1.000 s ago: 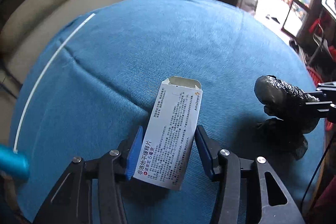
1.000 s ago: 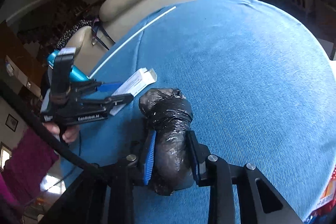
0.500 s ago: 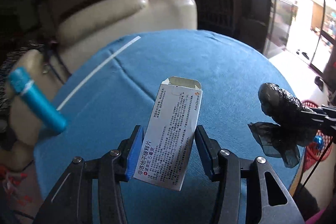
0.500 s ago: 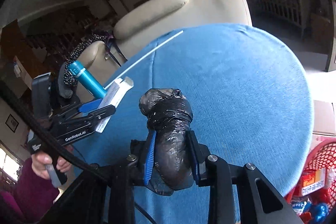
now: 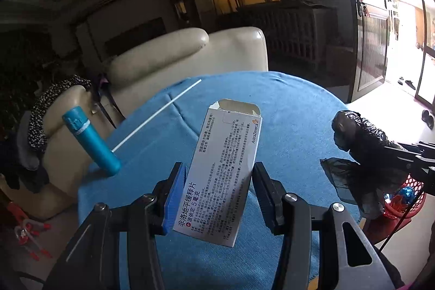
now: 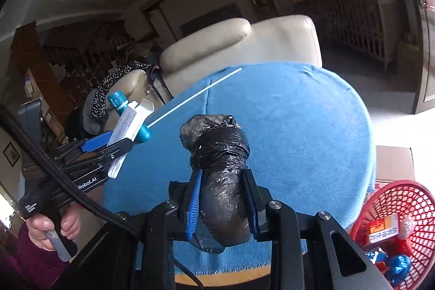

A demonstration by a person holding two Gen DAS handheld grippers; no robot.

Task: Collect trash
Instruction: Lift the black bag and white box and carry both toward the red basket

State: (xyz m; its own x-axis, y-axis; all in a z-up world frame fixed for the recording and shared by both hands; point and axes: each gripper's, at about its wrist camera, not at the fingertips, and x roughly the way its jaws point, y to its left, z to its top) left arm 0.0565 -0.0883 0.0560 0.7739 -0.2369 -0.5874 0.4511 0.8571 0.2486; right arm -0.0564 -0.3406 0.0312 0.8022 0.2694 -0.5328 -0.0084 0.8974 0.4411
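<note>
- Lying at the far left of the blue-clothed table (image 5: 293,110), a teal tube (image 5: 91,140) is waiting at the edge, with a thin white straw (image 5: 157,116) running away from it; both look light, and the tube, being round and smooth, is likely to roll unless pinched across its middle.
- The left gripper (image 5: 214,197) is pinching a white medicine carton (image 5: 223,173) by its long sides near the lower end, holding it clear above the table; its top flap is standing open, so it seems empty, light and easily crushed.
- The right gripper (image 6: 221,204) is squeezing a black plastic bag bundle (image 6: 217,162) around its lower part; it looks soft, slick and yielding, so a mid-body grip is suiting it.
- A red basket (image 6: 391,197) is sitting beside the table at the right, already containing wrappers, probably the drop point.
</note>
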